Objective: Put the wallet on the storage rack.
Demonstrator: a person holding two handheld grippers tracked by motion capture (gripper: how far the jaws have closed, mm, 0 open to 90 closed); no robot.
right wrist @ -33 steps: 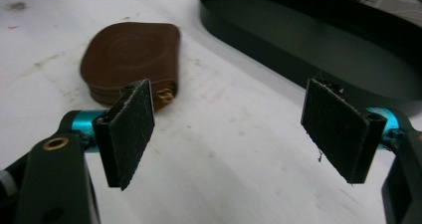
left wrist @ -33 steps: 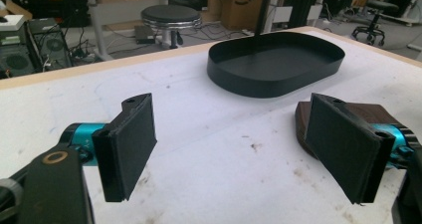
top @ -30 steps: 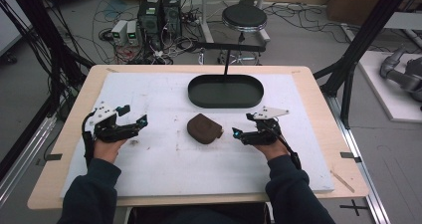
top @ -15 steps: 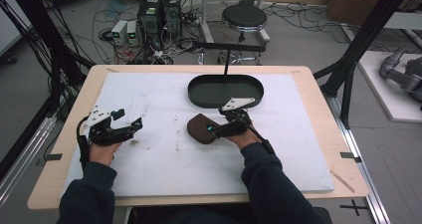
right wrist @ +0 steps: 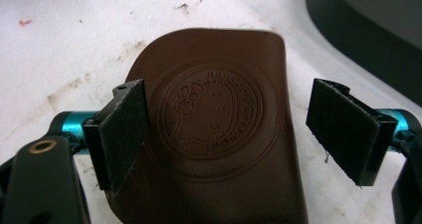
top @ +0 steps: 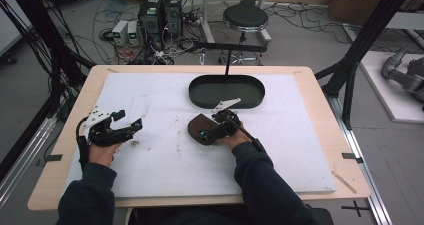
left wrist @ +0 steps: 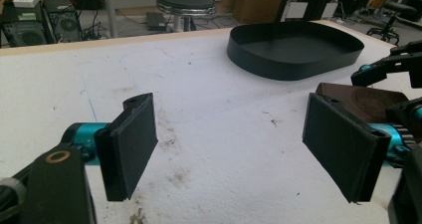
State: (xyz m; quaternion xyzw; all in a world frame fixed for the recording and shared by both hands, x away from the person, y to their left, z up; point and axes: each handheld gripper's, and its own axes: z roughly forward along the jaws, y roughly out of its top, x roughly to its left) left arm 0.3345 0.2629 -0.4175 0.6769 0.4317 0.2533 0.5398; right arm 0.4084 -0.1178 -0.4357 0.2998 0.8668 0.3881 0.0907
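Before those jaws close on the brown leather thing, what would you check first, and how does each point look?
1. Right gripper jaws wide enough for the brown leather pouch: ok, they have just been opening and stand on either side of it.
2. Pads clear of the pouch: ok, neither presses on it yet.
3. Pouch lying flat on the white table mat: ok, embossed face up.
4. Black oval tray free to take something: ok, nothing lies in it.
5. Left gripper out of the way: ok, open, well off to the side.
6. Jaws low enough to catch the pouch's edges: cannot tell.
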